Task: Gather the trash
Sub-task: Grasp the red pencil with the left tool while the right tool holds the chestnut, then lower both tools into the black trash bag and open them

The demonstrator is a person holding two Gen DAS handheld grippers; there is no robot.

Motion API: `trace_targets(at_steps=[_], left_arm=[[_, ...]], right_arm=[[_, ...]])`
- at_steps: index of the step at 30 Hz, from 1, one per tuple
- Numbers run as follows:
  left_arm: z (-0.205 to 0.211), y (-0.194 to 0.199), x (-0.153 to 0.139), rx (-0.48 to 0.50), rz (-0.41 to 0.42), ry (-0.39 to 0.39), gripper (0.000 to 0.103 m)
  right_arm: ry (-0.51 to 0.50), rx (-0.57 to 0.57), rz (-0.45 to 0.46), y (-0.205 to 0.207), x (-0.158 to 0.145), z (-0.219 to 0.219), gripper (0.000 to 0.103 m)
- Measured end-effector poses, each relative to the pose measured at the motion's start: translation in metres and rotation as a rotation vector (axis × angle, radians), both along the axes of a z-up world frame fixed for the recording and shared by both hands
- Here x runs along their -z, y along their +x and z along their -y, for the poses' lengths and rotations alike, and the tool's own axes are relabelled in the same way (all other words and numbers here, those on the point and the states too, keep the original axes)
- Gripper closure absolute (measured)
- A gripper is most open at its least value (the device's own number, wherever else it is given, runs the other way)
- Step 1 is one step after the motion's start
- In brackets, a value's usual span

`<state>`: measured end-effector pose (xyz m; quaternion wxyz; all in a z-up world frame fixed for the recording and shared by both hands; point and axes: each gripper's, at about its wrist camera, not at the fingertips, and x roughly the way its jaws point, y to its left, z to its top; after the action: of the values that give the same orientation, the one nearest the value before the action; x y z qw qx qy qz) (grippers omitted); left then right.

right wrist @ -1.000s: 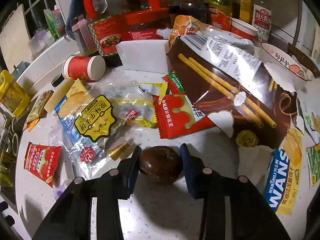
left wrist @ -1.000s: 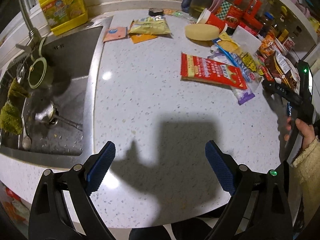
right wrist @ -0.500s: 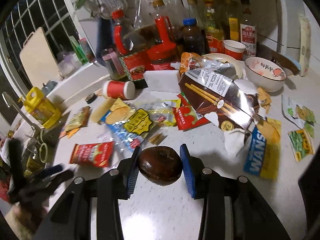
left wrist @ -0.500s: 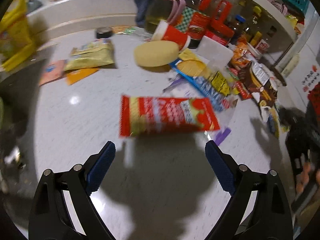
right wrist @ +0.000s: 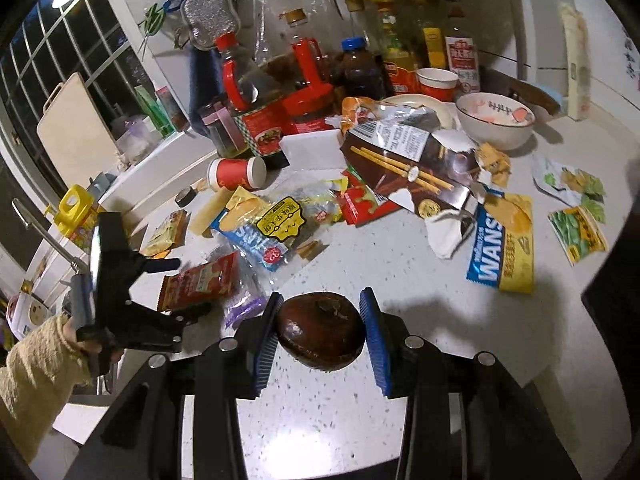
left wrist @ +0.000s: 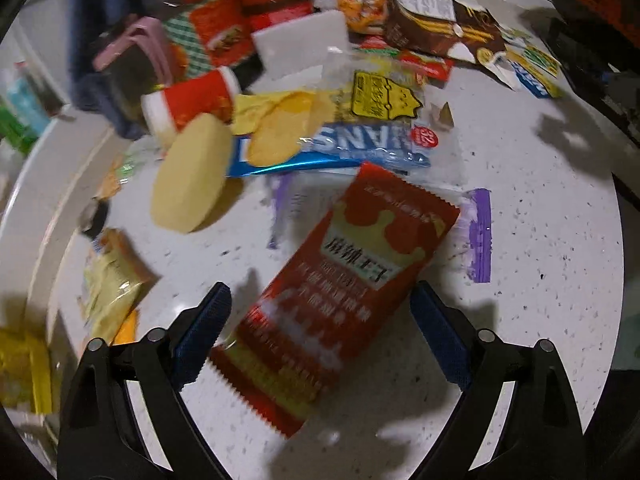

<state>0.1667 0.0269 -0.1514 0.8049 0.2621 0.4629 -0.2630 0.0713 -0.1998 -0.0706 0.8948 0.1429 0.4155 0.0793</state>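
Note:
A red snack packet [left wrist: 340, 292] lies flat on the white speckled counter [left wrist: 540, 240], between the wide jaws of my left gripper [left wrist: 320, 336]. The jaws are closing, but the blue pads stand clear of the packet's edges. In the right wrist view the same red packet [right wrist: 200, 282] lies under the left gripper [right wrist: 176, 288], which a hand in a cream sleeve [right wrist: 36, 364] holds. My right gripper [right wrist: 320, 332] is shut on a dark brown, round, rotten-looking fruit [right wrist: 322, 332] and holds it above the counter.
A heap of wrappers lies beyond: a blue-yellow chip bag [left wrist: 328, 148], a purple wrapper [left wrist: 478, 236], a brown biscuit-stick box [right wrist: 416, 160], another blue-yellow bag [right wrist: 504, 248]. A tipped red cup [right wrist: 236, 172], a yellow sponge [left wrist: 188, 184], bottles [right wrist: 304, 76] and a bowl [right wrist: 496, 120] stand behind.
My left gripper swung from beside the sink over to the red packet, rolled, and now straddles it. My right gripper lifted away from the wrappers with the brown fruit still held.

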Motion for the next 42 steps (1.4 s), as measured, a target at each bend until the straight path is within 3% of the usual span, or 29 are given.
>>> trace_targets(at_steps=[4, 7, 13, 16, 22, 25, 30, 33, 36, 38, 40, 42], left_arm=[[-0.001, 0.002, -0.001, 0.008, -0.017, -0.058, 0.052], [-0.006, -0.003, -0.009, 0.01, -0.01, -0.099, 0.07], [-0.036, -0.009, -0.035, -0.075, -0.047, -0.275, 0.094], [-0.053, -0.013, -0.04, -0.13, -0.092, -0.371, 0.094], [-0.071, -0.031, -0.041, -0.204, -0.102, -0.436, 0.094], [-0.078, -0.047, -0.057, -0.213, -0.081, -0.5, 0.094], [-0.059, -0.111, -0.096, -0.074, -0.056, -0.572, 0.095], [-0.03, -0.164, -0.102, 0.061, -0.108, -0.567, 0.094], [0.003, -0.213, -0.089, 0.169, -0.239, -0.578, 0.094], [0.026, -0.241, -0.069, 0.22, -0.319, -0.545, 0.094], [0.049, -0.264, -0.031, 0.245, -0.396, -0.456, 0.094], [0.061, -0.275, 0.005, 0.233, -0.48, -0.418, 0.094]], right_arm=[[-0.005, 0.019, 0.002, -0.007, -0.001, 0.0, 0.063], [0.002, 0.029, 0.002, -0.011, -0.002, 0.0, 0.063], [0.018, 0.016, 0.017, -0.012, -0.006, -0.006, 0.063], [0.019, -0.005, 0.024, -0.011, -0.008, -0.013, 0.063], [0.025, -0.04, 0.03, -0.012, -0.012, -0.024, 0.063], [0.029, -0.052, 0.038, -0.016, -0.017, -0.025, 0.063], [0.032, -0.072, 0.028, -0.04, -0.023, -0.017, 0.063], [0.002, -0.072, -0.005, -0.068, -0.018, -0.004, 0.063], [0.0, -0.037, -0.089, -0.101, 0.001, 0.019, 0.063], [0.0, -0.003, -0.175, -0.125, 0.028, 0.035, 0.063], [-0.022, 0.018, -0.251, -0.141, 0.056, 0.044, 0.063], [-0.016, 0.045, -0.355, -0.159, 0.102, 0.054, 0.063]])
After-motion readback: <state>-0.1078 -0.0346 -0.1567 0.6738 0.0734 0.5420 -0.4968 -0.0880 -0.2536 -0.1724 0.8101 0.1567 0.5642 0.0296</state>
